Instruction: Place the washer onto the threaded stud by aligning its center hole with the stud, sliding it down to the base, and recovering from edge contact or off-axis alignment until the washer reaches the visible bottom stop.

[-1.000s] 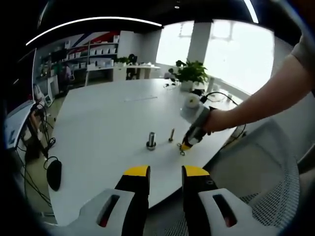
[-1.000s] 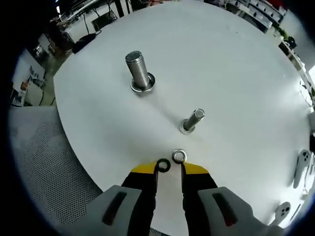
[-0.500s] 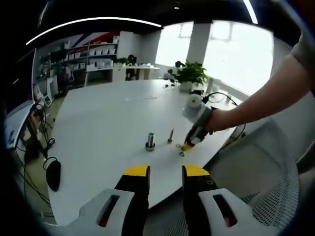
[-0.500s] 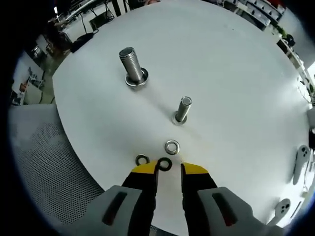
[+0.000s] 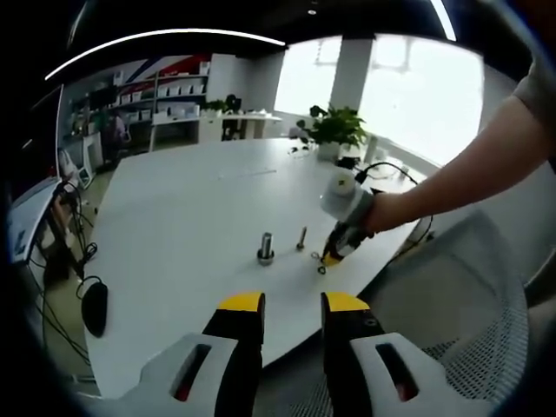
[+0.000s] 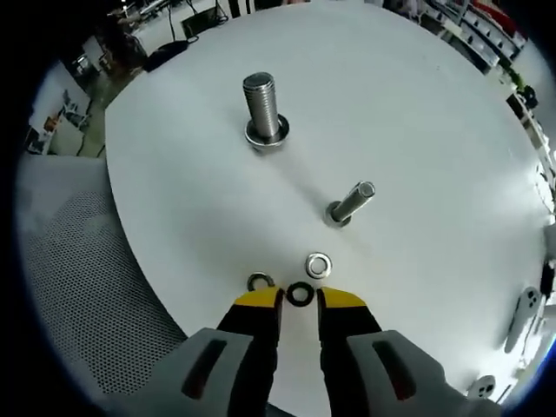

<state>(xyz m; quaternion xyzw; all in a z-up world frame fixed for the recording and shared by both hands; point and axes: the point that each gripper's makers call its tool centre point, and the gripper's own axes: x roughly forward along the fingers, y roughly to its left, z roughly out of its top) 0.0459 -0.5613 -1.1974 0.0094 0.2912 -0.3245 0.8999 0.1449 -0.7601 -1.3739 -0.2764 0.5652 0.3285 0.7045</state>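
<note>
Since half a second ago the dark ring washer (image 6: 300,294) sits between the yellow tips of our right gripper (image 6: 300,299), low in the right gripper view; the jaws stand slightly apart and we cannot tell if they pinch it. A shiny steel washer (image 6: 318,265) and a small washer (image 6: 259,281) lie just beside it on the round white table (image 6: 417,113). We judge nothing is placed yet: the thin threaded stud (image 6: 352,203) at centre and the thick threaded bolt (image 6: 264,109) at upper left are bare. Our left gripper (image 5: 292,304) is open and empty.
</note>
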